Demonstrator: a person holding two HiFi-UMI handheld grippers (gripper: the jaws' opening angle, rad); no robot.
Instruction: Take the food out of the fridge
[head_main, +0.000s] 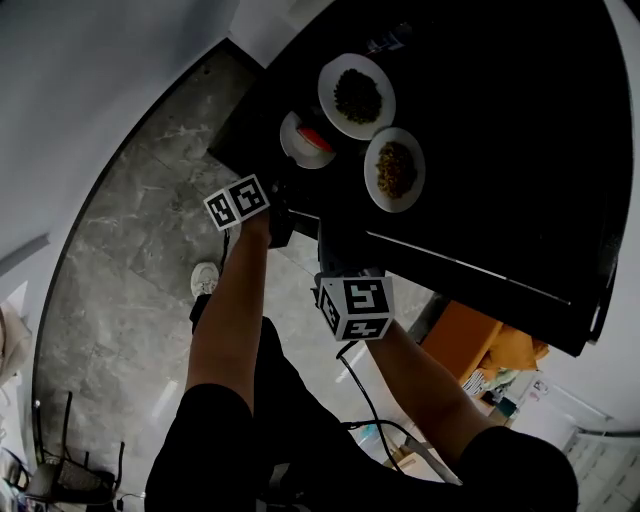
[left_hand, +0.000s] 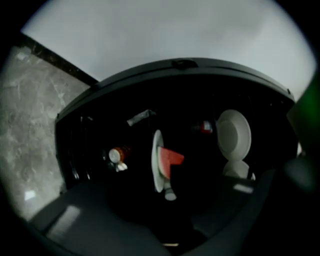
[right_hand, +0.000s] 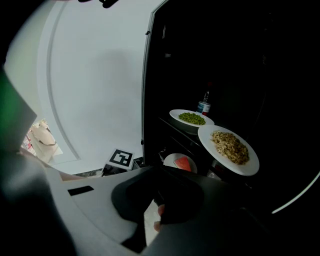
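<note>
Behind the green-food plate (right_hand: 192, 119), a bottle (right_hand: 203, 106), label unreadable.

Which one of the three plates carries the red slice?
The smallest plate, leftmost in the head view; the green-food plate and the brown-food plate are larger and carry no red.

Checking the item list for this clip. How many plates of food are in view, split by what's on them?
Plate of green food: 1
Plate of brown food: 1
Small plate with a red slice: 1
Total: 3 plates
</note>
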